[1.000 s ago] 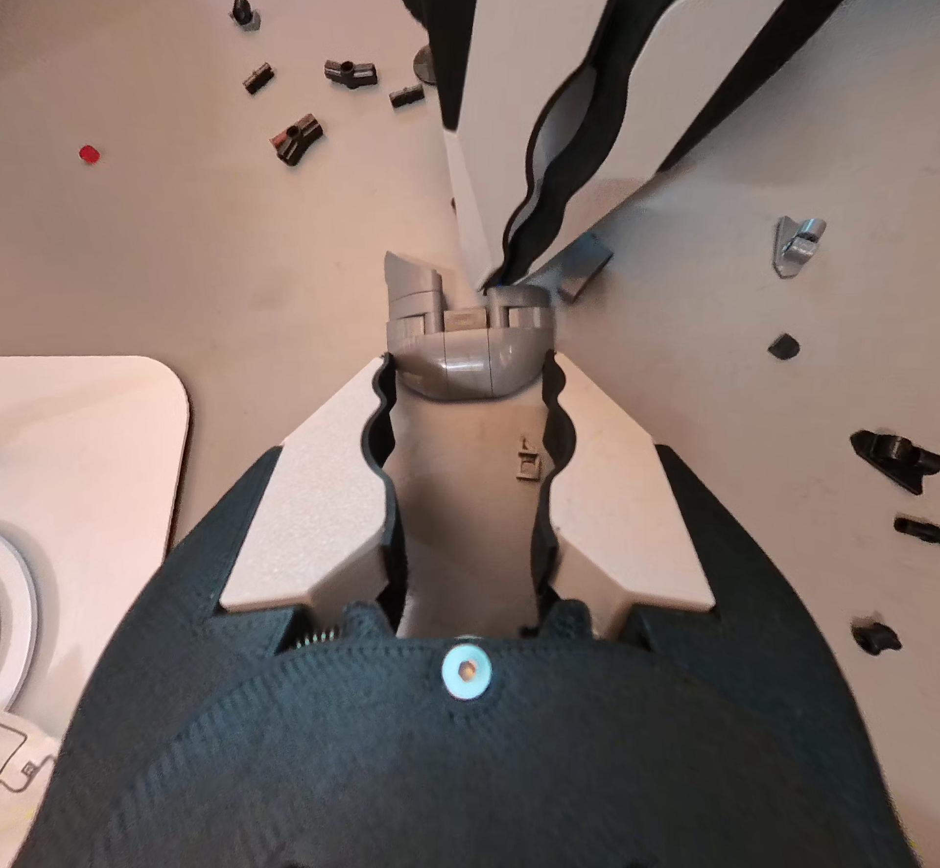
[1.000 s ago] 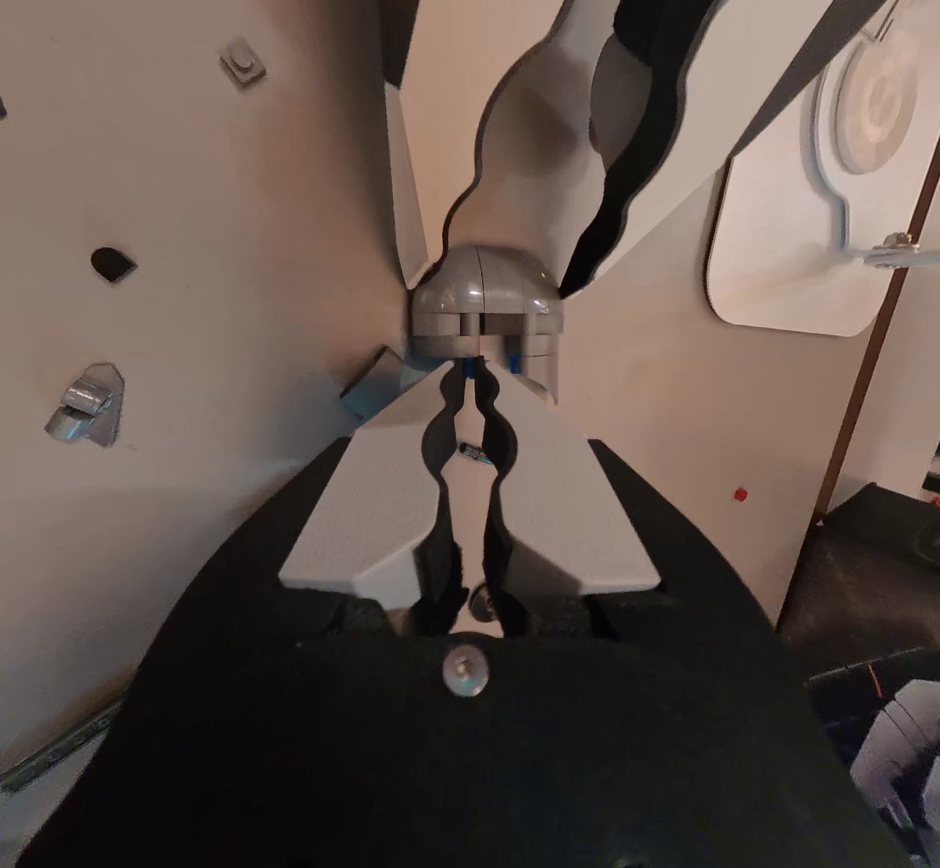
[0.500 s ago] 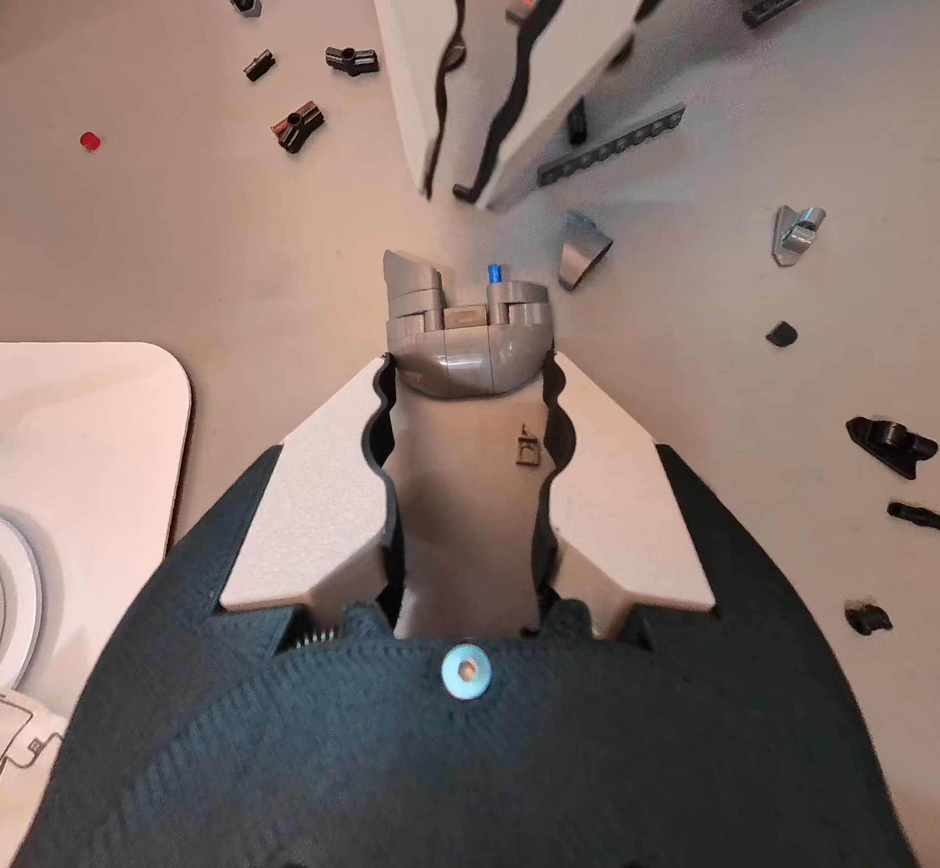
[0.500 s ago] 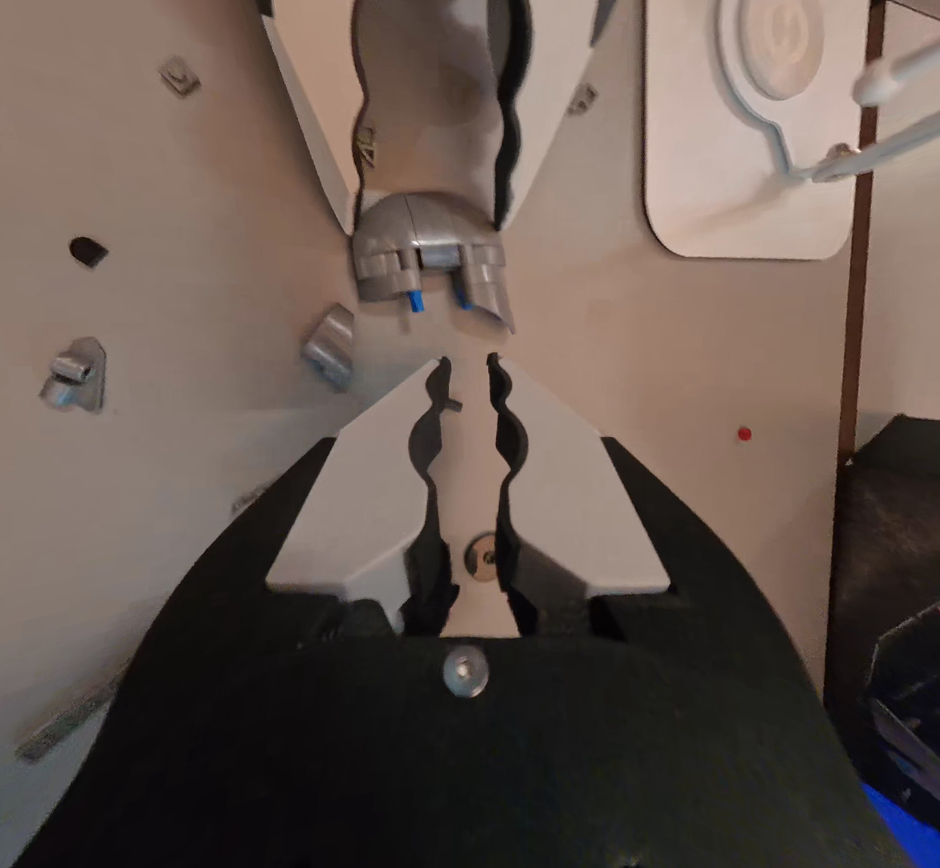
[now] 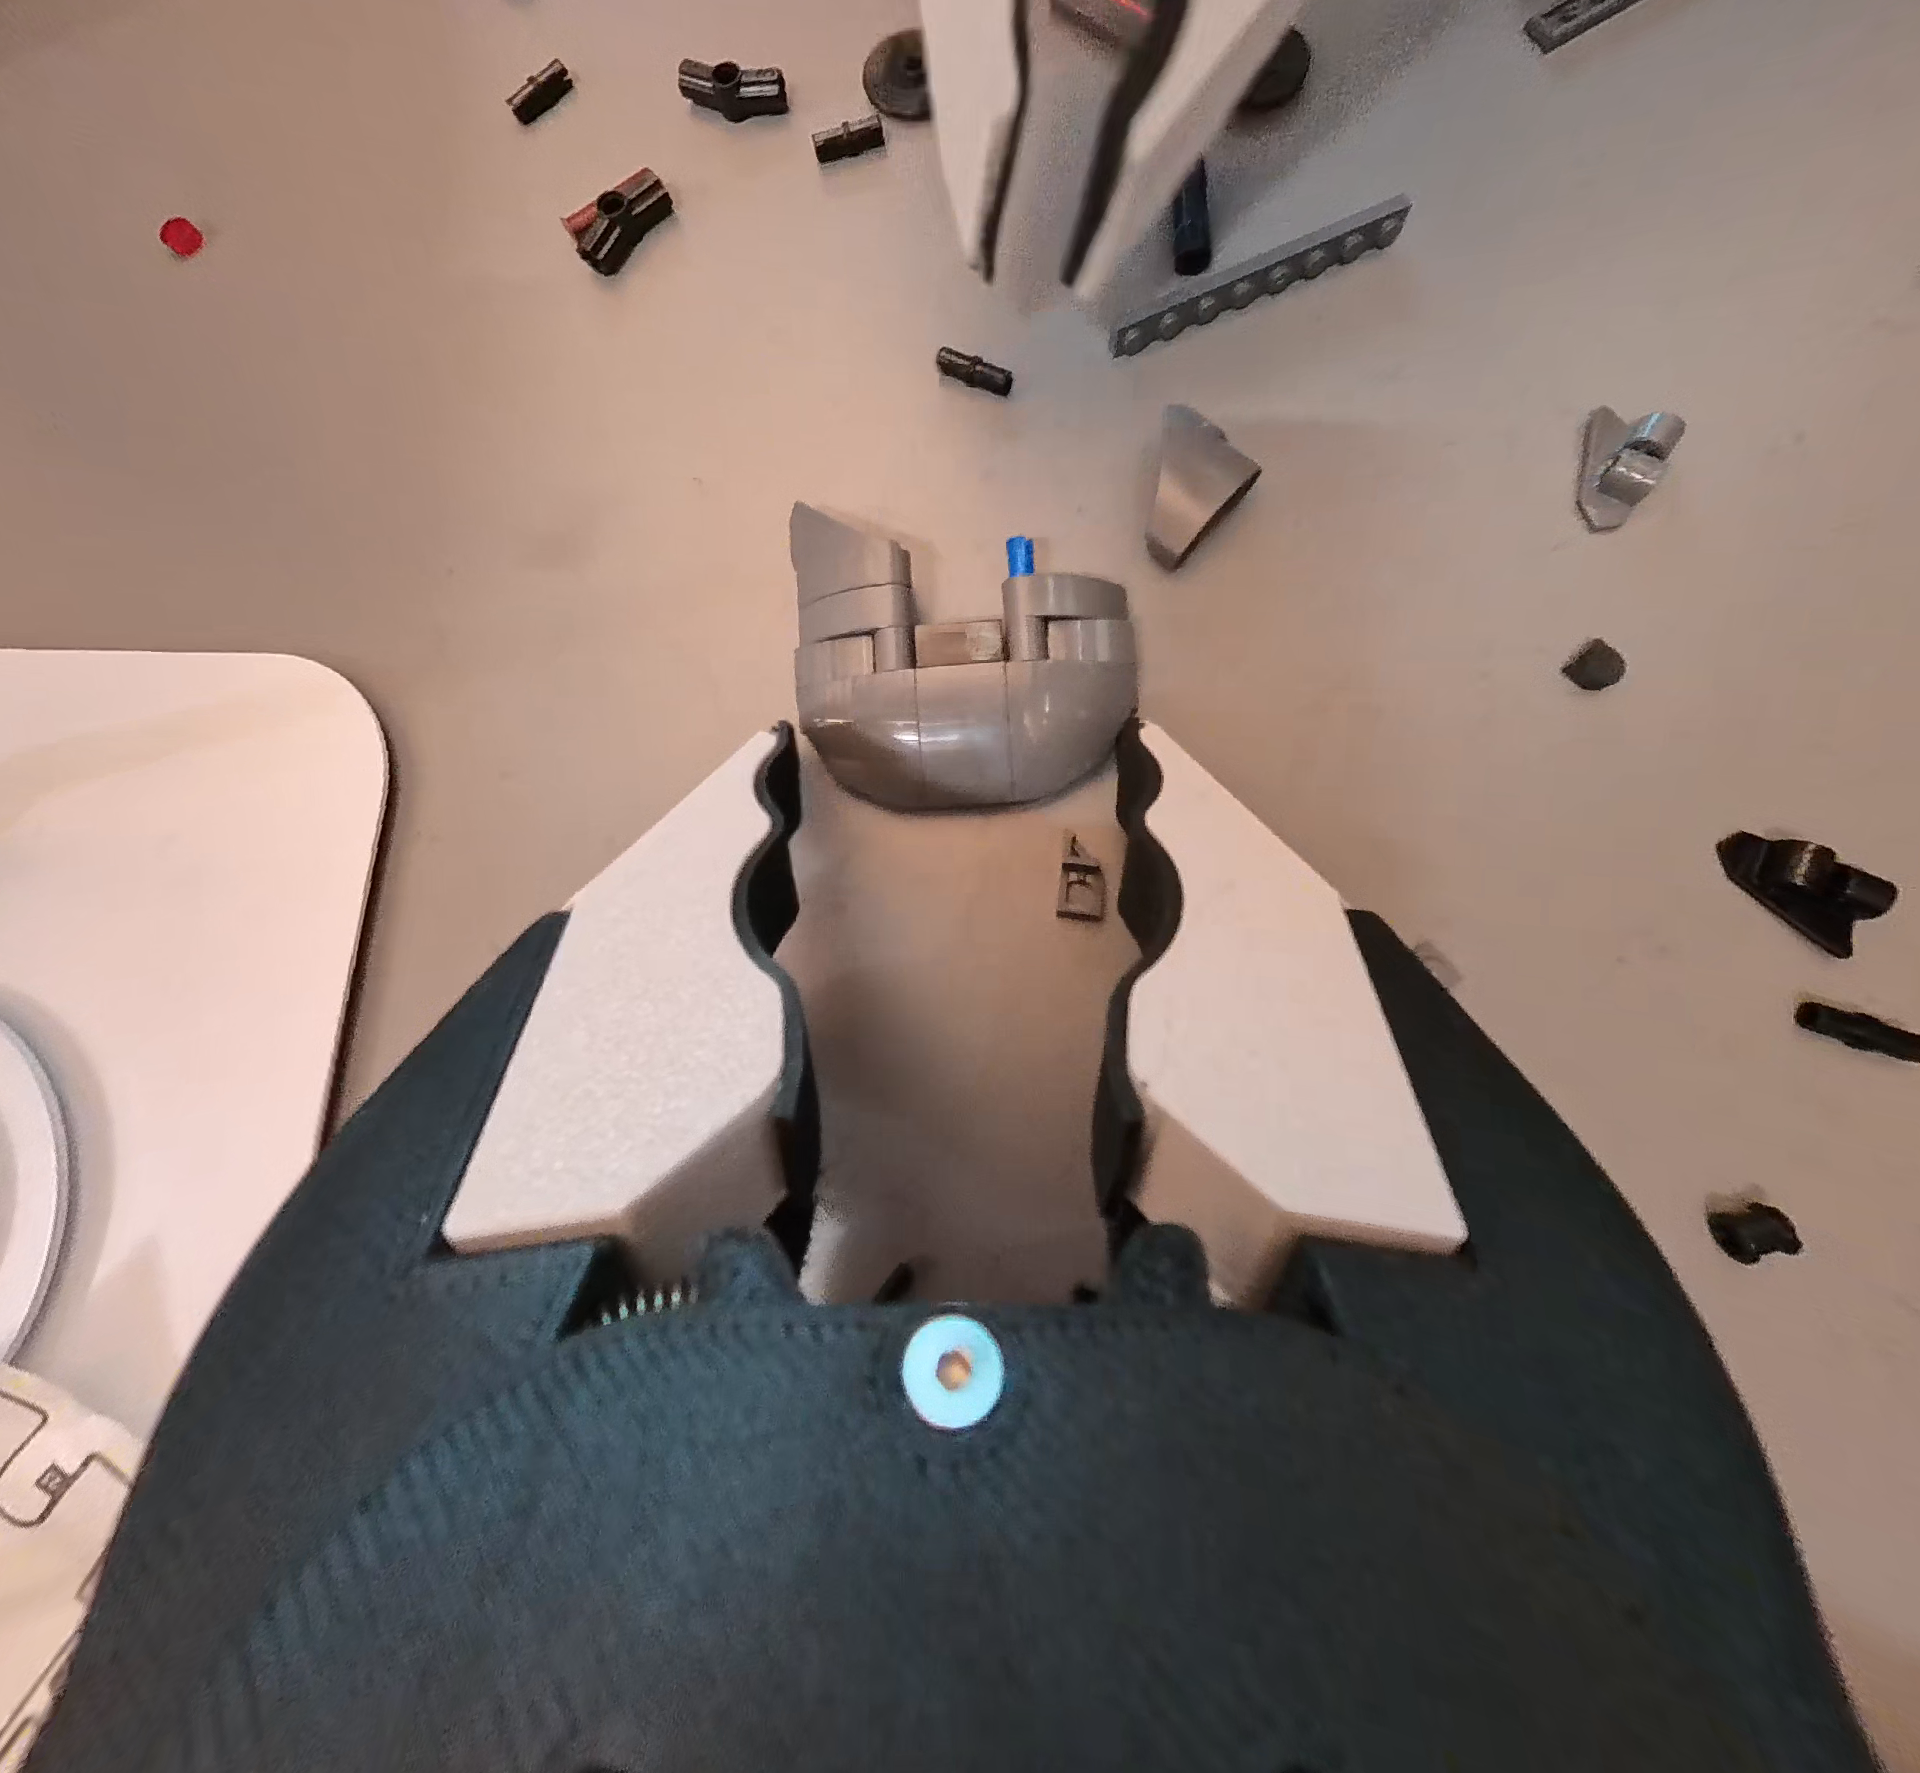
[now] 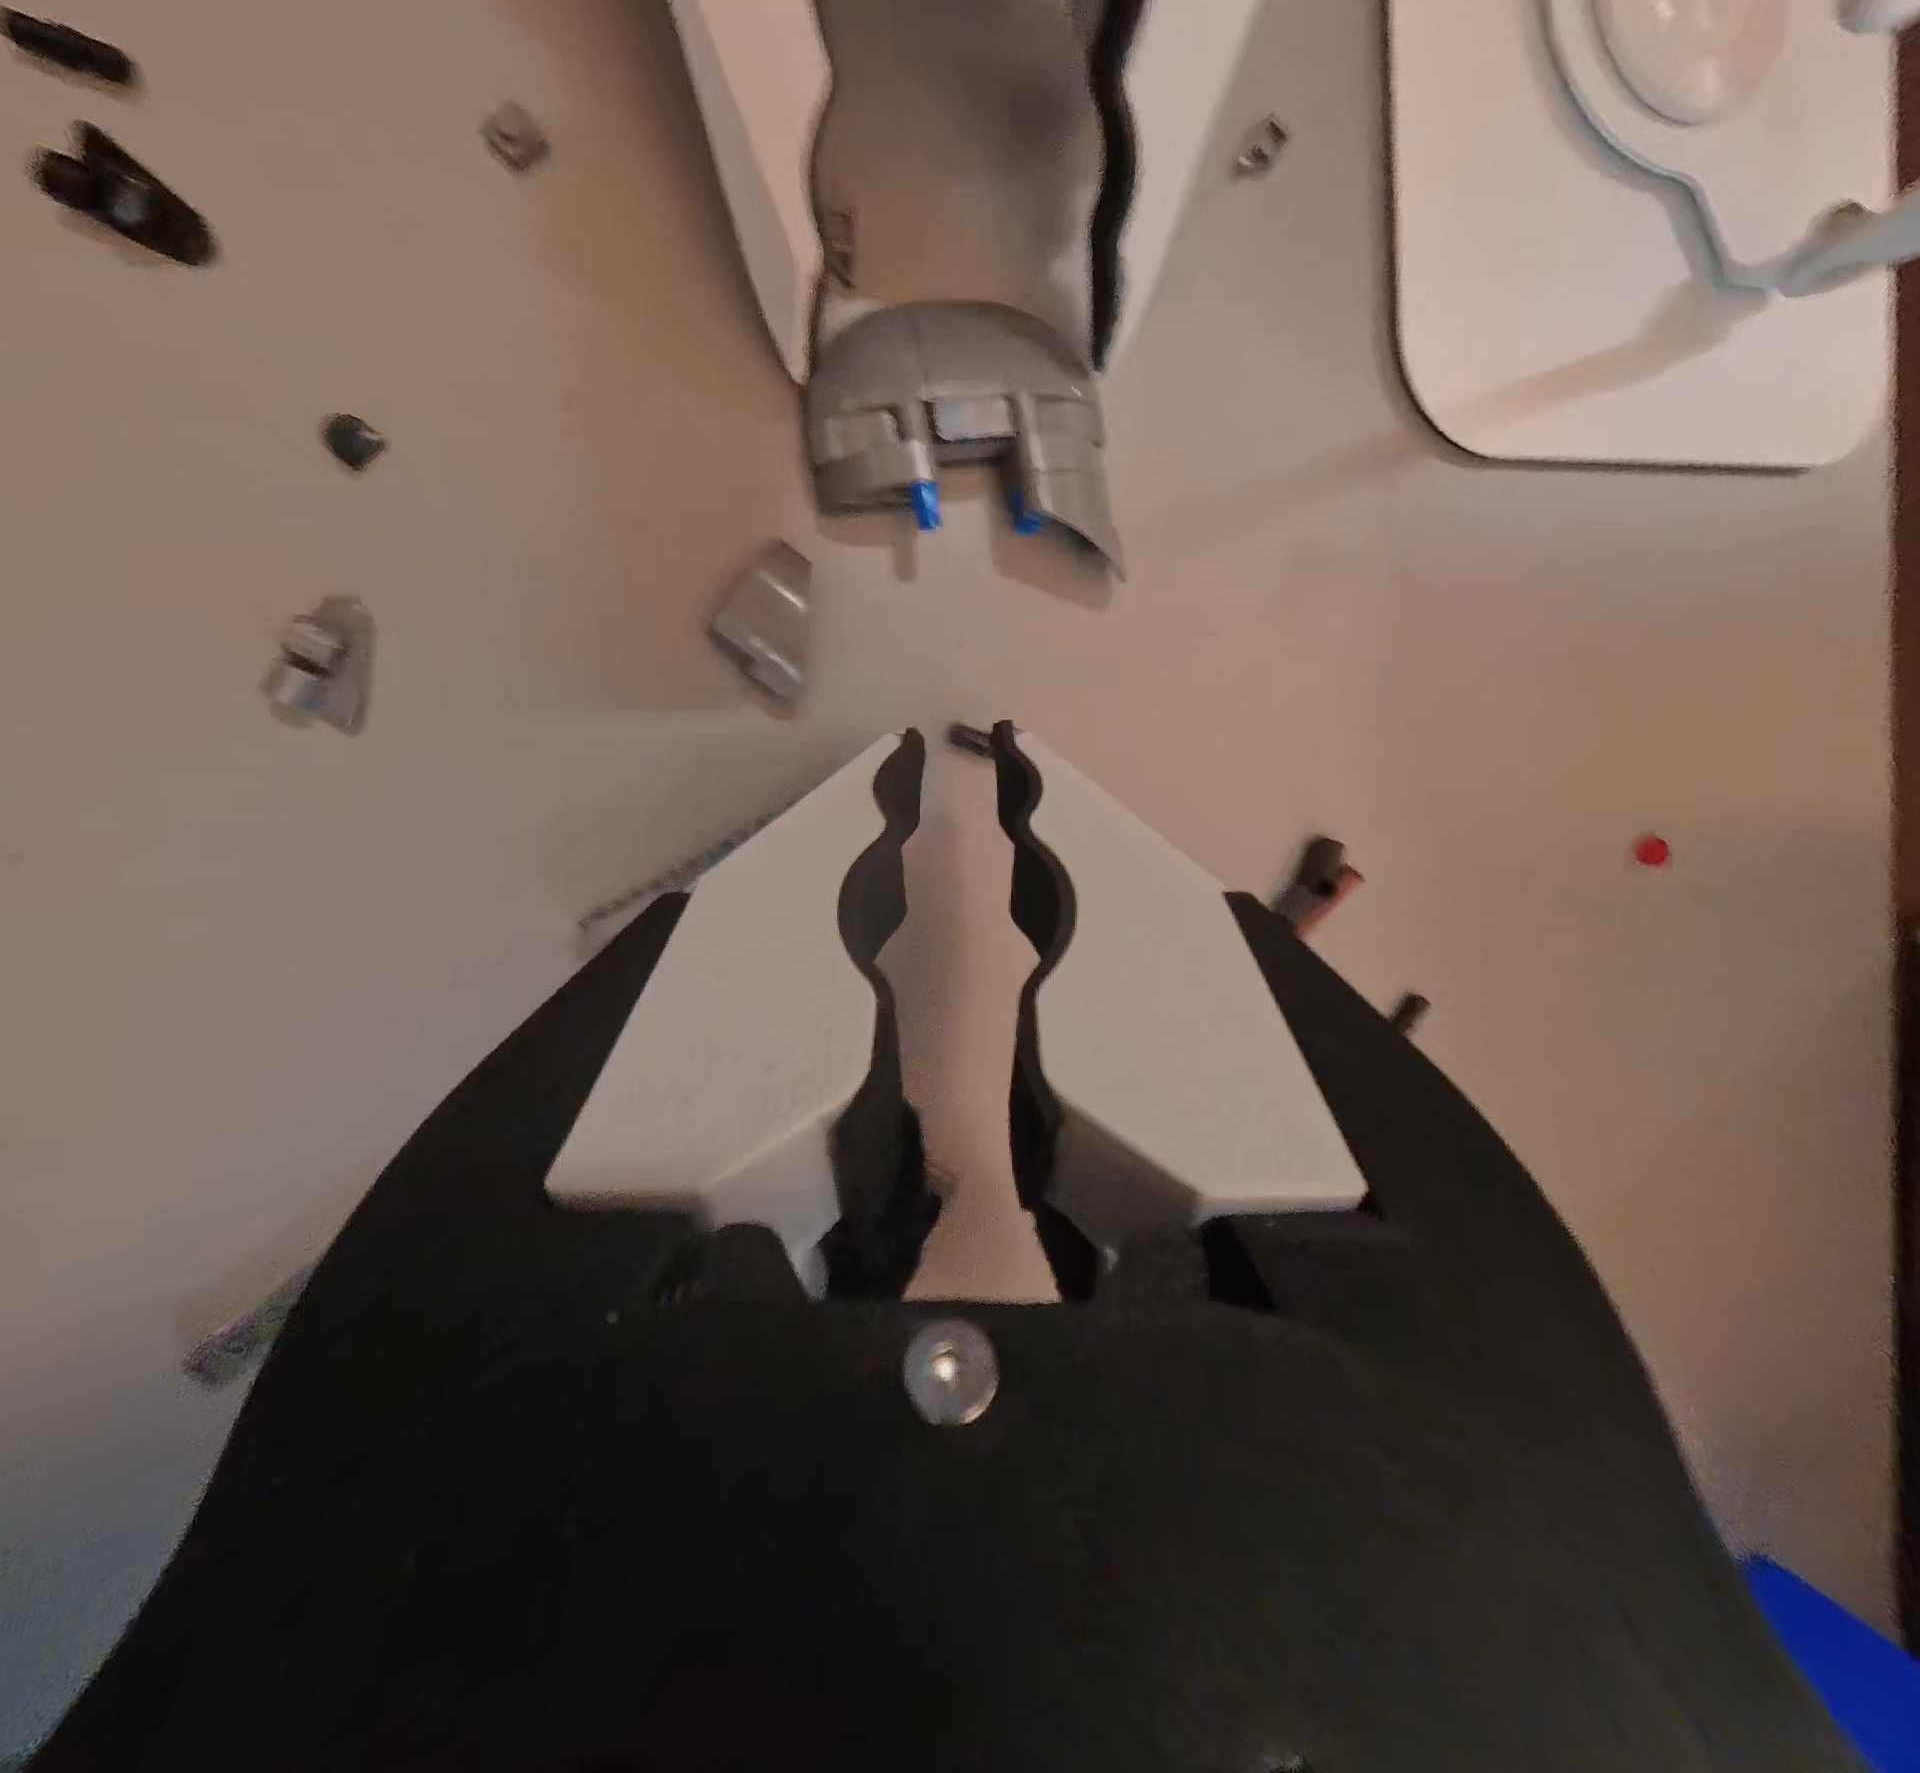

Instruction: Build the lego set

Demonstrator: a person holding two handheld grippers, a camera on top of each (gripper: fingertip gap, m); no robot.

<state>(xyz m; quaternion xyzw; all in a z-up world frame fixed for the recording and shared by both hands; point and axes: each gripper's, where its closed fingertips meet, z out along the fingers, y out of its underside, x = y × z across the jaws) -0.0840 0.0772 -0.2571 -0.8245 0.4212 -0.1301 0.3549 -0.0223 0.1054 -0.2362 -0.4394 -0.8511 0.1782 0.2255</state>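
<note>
Backing away from the grey domed lego assembly (image 5: 961, 684) with narrowly parted, empty right gripper (image 6: 956, 736) after seating a blue pin (image 5: 1020, 554), while keeping it clenched above the table (image 5: 416, 435) in left gripper (image 5: 961, 747), freeing the right for another piece.

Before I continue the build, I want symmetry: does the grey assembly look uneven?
Yes. The grey assembly in the left tongs is lopsided: one prong carries a slanted cap, the other ends in a bare blue pin. A matching grey slope piece lies loose nearby.
</note>
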